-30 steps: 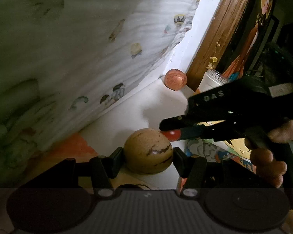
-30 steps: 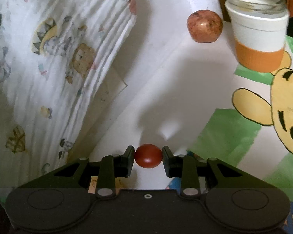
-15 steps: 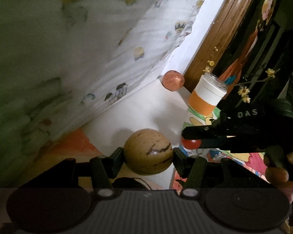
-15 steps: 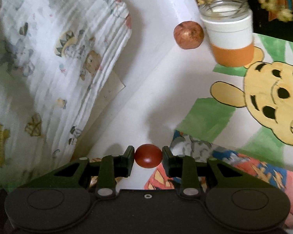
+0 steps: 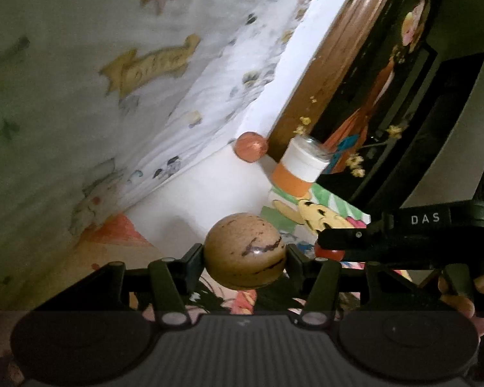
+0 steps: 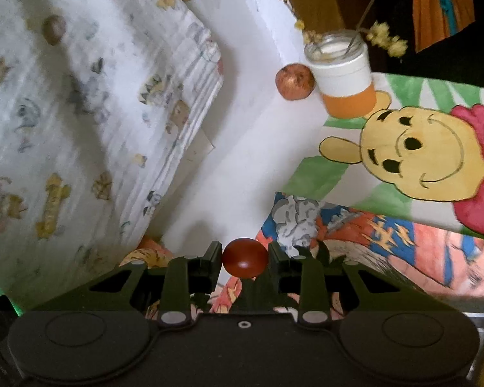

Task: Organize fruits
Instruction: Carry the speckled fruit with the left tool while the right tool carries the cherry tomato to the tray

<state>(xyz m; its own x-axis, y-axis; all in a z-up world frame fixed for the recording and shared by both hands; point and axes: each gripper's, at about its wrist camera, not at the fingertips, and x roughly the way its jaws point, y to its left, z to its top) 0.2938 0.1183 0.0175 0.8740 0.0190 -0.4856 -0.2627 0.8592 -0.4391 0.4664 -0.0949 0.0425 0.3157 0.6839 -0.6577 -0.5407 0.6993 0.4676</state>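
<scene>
My left gripper [image 5: 244,253] is shut on a round tan fruit with dark streaks [image 5: 244,250] and holds it above the white surface. My right gripper [image 6: 245,256] is shut on a small dark red fruit [image 6: 245,257]; it also shows in the left wrist view [image 5: 330,253], just right of the tan fruit. A reddish apple [image 5: 251,147] lies on the white surface in the far corner, next to a jar; it shows in the right wrist view too [image 6: 294,81].
A white and orange jar [image 6: 345,77] with dried yellow flowers stands beside the apple. Cartoon drawings [image 6: 413,161] lie on the right. A patterned cloth [image 6: 80,113] hangs on the left. A wooden frame [image 5: 322,64] rises behind.
Both grippers have pulled back and up from the far corner with their fruits. The apple and jar look smaller and farther, and more of the drawings shows.
</scene>
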